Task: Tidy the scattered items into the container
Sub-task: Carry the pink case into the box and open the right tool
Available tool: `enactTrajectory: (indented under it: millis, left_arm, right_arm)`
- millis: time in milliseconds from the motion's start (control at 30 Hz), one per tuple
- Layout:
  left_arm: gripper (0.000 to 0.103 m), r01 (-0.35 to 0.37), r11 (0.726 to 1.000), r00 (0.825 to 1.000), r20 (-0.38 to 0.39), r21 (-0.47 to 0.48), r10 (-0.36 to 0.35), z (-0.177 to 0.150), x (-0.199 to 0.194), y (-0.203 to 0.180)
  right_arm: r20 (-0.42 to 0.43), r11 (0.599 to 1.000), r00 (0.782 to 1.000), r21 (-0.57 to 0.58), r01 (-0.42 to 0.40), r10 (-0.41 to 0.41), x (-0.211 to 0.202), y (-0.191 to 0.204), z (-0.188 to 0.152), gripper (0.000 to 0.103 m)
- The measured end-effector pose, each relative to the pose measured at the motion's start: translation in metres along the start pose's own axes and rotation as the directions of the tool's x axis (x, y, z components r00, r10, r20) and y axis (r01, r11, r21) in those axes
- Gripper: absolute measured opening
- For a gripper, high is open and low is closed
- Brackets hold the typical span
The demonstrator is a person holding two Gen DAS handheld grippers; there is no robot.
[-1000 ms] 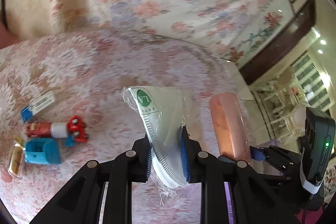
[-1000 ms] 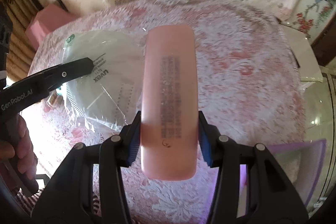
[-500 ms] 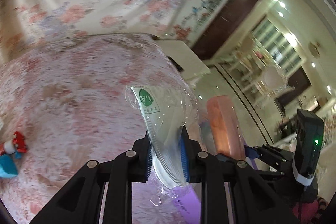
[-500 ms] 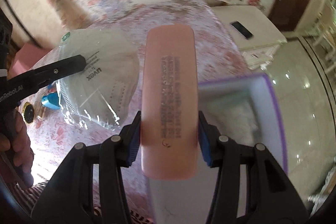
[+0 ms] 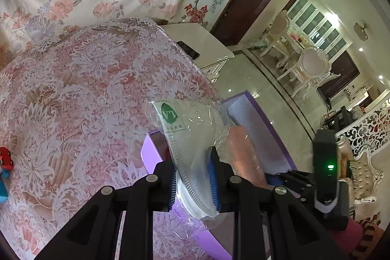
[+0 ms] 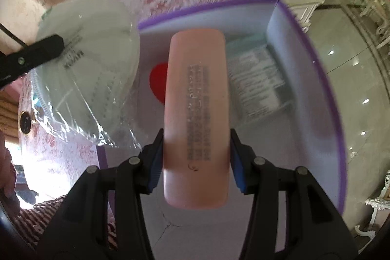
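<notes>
Mid-task: the left claw [image 5: 193, 183] grips a plastic-wrapped white face mask [image 5: 190, 138], the right claw [image 6: 195, 162] clamps a pink rounded plastic case [image 6: 196, 113] above the purple-rimmed white box [image 6: 336, 113]. Red and printed items already lie inside; a red toy [image 5: 6, 158] waits at nine o'clock on the lace-covered desk [image 5: 85, 89].

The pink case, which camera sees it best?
The right wrist view: the pink case fills the middle, its printed side facing the camera, clamped above the purple box. The left wrist view shows only a strip of it behind the wrapped mask.
</notes>
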State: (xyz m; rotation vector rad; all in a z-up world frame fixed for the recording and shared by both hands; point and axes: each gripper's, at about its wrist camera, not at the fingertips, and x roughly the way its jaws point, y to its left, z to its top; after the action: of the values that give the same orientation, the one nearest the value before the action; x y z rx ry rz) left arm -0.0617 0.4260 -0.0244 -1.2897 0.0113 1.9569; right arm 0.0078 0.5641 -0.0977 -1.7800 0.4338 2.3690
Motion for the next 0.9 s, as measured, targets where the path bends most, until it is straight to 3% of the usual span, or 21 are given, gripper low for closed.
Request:
enactTrajectory:
  millis: [300, 733, 900]
  left_arm:
    - [0.023, -0.034, 0.999, 0.999, 0.013, -0.017, 0.034, -0.002, -0.008, 0.002]
    - [0.023, -0.04, 0.998, 0.999, 0.01, -0.051, 0.04, -0.01, -0.002, -0.004]
    - [0.023, -0.048, 0.997, 0.999, 0.005, -0.059, 0.049, -0.011, 0.001, -0.007]
  right_arm:
    - [-0.103, 1.0, 0.994, -0.004, -0.03, 0.029, 0.046, -0.011, 0.023, 0.051]
    - [-0.155, 1.0, 0.988, -0.02, -0.001, -0.002, 0.082, -0.028, 0.033, 0.051]
    - [-0.17, 0.999, 0.984, 0.015, -0.051, 0.053, 0.092, -0.041, 0.038, 0.053]
